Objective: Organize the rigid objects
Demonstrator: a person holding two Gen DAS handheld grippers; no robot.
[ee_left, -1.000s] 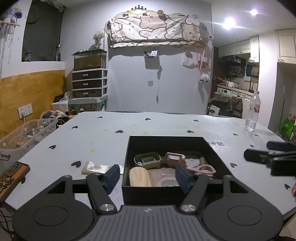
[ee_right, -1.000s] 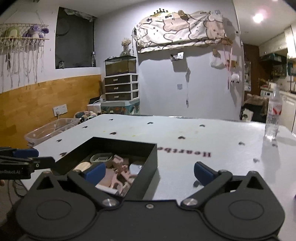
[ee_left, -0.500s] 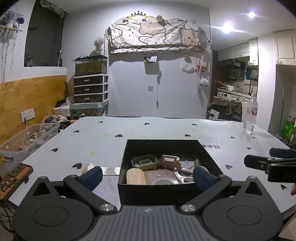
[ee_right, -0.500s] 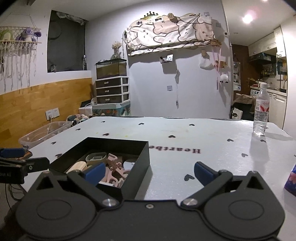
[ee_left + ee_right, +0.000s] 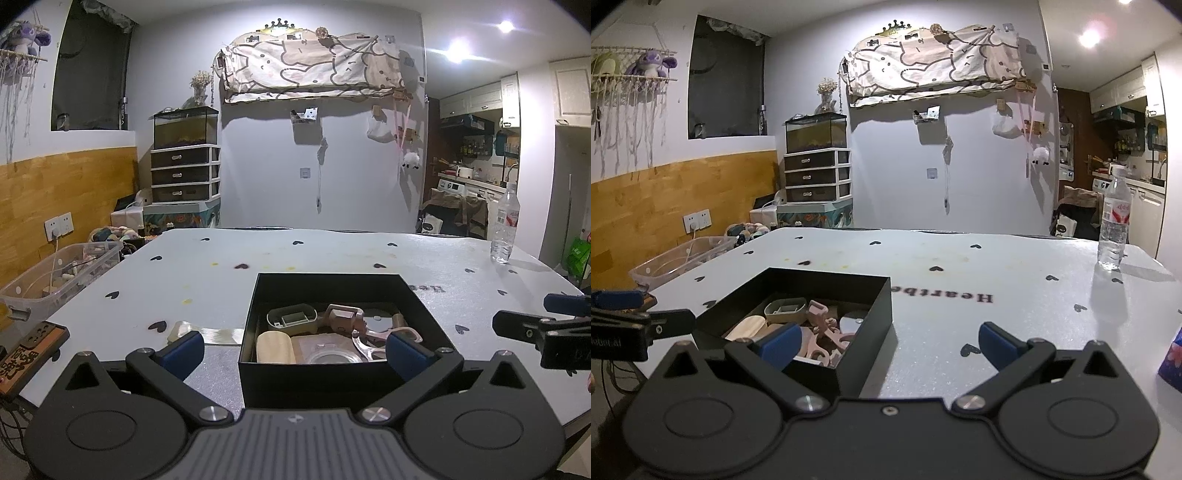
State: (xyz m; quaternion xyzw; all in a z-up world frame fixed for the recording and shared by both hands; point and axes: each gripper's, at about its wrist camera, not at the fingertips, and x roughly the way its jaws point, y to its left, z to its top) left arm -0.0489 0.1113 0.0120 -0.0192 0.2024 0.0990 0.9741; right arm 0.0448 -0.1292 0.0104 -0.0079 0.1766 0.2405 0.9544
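A black open box (image 5: 327, 278) sits on the white, heart-printed table (image 5: 332, 247). Inside lie a grey-green dish (image 5: 291, 317), a pale wooden roll (image 5: 275, 347), pink scissors-like pieces (image 5: 369, 336) and a clear round lid (image 5: 334, 356). My left gripper (image 5: 295, 349) is open wide at the box's near side with nothing between its pads. In the right wrist view the box (image 5: 866, 328) is at lower left. My right gripper (image 5: 889, 343) is open and empty over the box's right corner and bare table. Each gripper shows in the other's view: right gripper (image 5: 546, 325), left gripper (image 5: 628, 317).
A pale flat piece (image 5: 205, 334) lies on the table left of the box. A water bottle (image 5: 1113, 229) stands at the far right. A brown power strip (image 5: 29, 350) and a clear bin (image 5: 55, 273) are off the left edge. A blue patterned object (image 5: 1172, 360) is at the right.
My left gripper's jaws spread from half shut to fully wide, and its fingers drew back from the box's interior. The right gripper stayed open and barely shifted.
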